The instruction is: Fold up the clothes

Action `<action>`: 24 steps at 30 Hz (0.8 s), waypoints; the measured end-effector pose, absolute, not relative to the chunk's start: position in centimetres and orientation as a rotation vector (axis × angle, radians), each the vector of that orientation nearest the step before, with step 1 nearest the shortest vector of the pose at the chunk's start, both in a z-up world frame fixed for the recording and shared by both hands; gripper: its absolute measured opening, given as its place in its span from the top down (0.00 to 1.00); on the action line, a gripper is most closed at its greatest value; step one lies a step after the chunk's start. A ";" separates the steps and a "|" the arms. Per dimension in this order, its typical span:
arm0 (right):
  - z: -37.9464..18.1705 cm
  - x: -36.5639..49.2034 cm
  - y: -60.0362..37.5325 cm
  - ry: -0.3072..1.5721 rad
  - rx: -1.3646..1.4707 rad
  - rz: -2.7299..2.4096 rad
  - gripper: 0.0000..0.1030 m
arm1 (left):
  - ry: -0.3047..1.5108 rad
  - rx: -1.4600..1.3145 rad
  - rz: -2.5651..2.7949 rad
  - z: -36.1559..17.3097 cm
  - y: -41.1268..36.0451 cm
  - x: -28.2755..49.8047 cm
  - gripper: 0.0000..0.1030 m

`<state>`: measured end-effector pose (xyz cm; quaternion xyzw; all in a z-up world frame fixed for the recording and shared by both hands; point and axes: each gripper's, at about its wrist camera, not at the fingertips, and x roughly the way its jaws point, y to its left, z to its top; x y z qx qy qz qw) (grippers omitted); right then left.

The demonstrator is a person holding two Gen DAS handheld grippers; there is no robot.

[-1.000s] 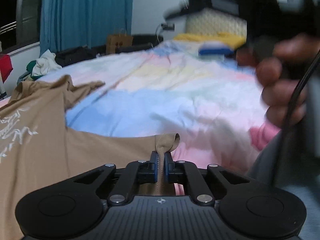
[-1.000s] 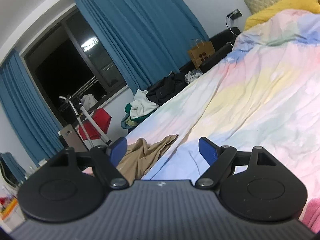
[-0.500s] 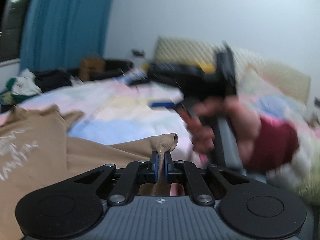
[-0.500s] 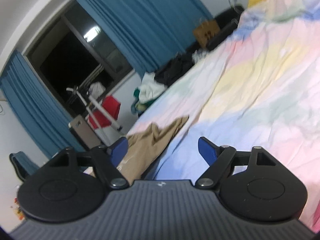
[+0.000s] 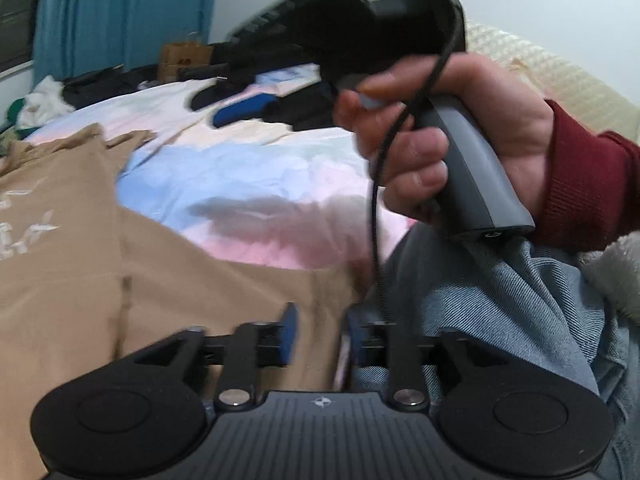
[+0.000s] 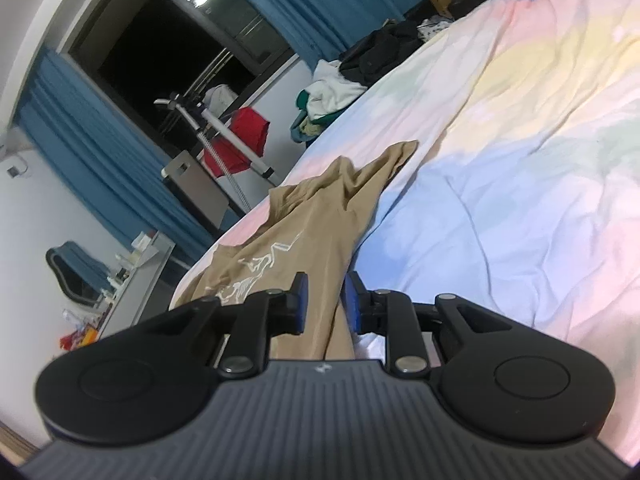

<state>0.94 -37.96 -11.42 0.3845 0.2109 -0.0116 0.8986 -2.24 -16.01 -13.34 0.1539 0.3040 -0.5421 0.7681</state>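
A tan T-shirt (image 5: 72, 280) with a white print lies spread on the pastel bedspread (image 5: 248, 184). My left gripper (image 5: 318, 336) is open just above the shirt's near edge, holding nothing. In the left wrist view my right hand holds the other gripper (image 5: 460, 152) above the bed, to the right. In the right wrist view my right gripper (image 6: 324, 304) is partly closed with a gap, its jaws on either side of a fold of the tan T-shirt (image 6: 304, 220); whether it grips is unclear.
Blue jeans on my leg (image 5: 500, 304) are at the lower right. A heap of clothes (image 6: 340, 92) lies beside the bed's far side. A drying rack with a red garment (image 6: 240, 136), blue curtains and a dark window stand beyond.
My left gripper has opened and let go of the shirt edge. My right gripper has come down over the shirt and its jaws have narrowed around a fold.
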 end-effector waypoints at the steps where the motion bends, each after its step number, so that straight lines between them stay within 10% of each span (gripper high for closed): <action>1: -11.4 0.6 -38.0 0.428 0.806 -0.030 0.76 | 0.654 0.340 -1.163 -12.7 -15.6 -2.3 0.53; 4: -11.1 -0.2 -38.1 0.400 0.820 -0.035 0.76 | 0.633 0.295 -1.090 -10.9 -13.5 -1.4 0.33; 13: -10.7 4.3 -37.8 0.484 0.792 -0.158 0.74 | 0.635 0.096 -0.663 -7.8 -6.7 8.2 0.25; 15: -10.4 6.5 -38.8 0.450 0.855 -0.165 0.67 | 0.621 0.049 -0.567 -7.0 -5.6 10.3 0.25; 17: -11.1 9.7 -40.5 0.425 0.948 -0.169 0.36 | 0.579 -0.002 -0.505 -6.5 -4.6 11.3 0.25; 24: -18.0 20.7 -45.1 0.435 1.216 -0.109 0.33 | 0.547 -0.313 -0.338 -7.3 0.6 12.8 0.23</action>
